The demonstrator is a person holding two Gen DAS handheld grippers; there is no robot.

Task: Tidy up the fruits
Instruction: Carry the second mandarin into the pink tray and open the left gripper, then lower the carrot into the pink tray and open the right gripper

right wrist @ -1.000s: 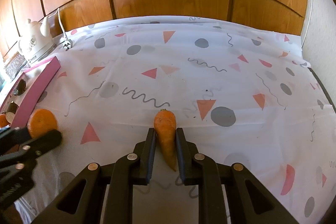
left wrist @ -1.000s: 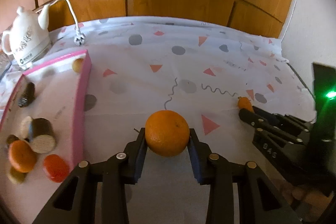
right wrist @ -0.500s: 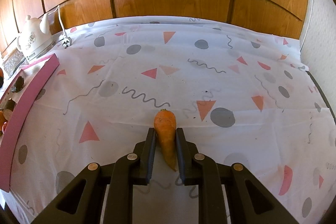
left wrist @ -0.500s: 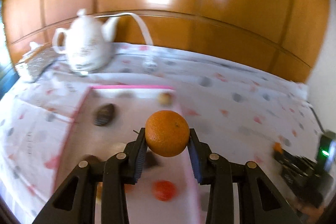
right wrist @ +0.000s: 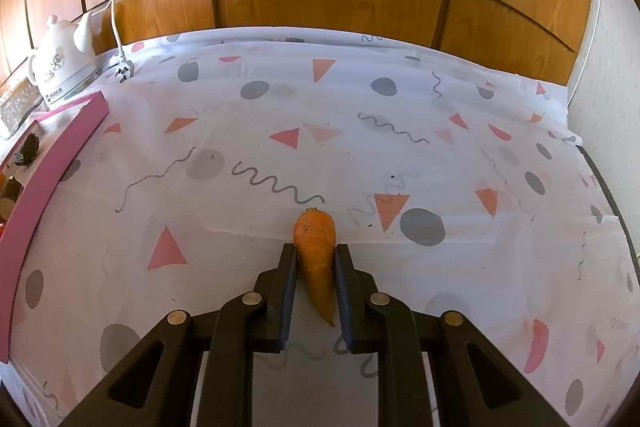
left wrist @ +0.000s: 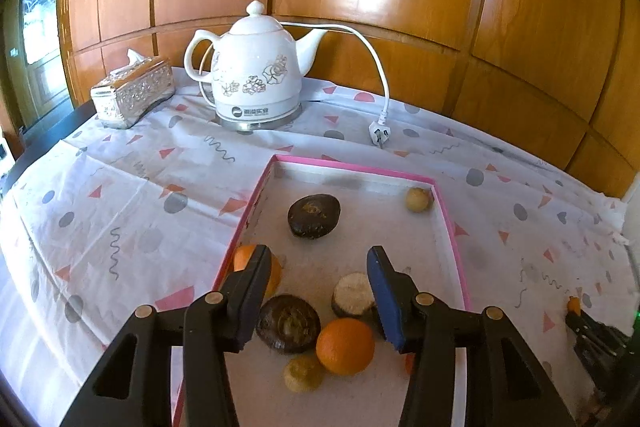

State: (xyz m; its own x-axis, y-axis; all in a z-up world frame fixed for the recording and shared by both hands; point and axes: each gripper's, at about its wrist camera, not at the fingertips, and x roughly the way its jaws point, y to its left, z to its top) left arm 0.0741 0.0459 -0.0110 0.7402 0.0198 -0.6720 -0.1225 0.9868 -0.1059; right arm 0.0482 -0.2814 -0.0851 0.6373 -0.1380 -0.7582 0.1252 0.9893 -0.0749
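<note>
Released from the left tool [left wrist: 316,297] — jaws opening, nothing between them — the orange [left wrist: 345,346] lay in the pink tray [left wrist: 448,223], while the right tool [right wrist: 316,291] clamped the carrot [right wrist: 316,259] — next to go.

Pink-rimmed tray [left wrist: 448,223], orange carrot [right wrist: 314,239]

White kettle [left wrist: 256,75], tissue box [left wrist: 134,91], patterned tablecloth [right wrist: 320,131].
</note>
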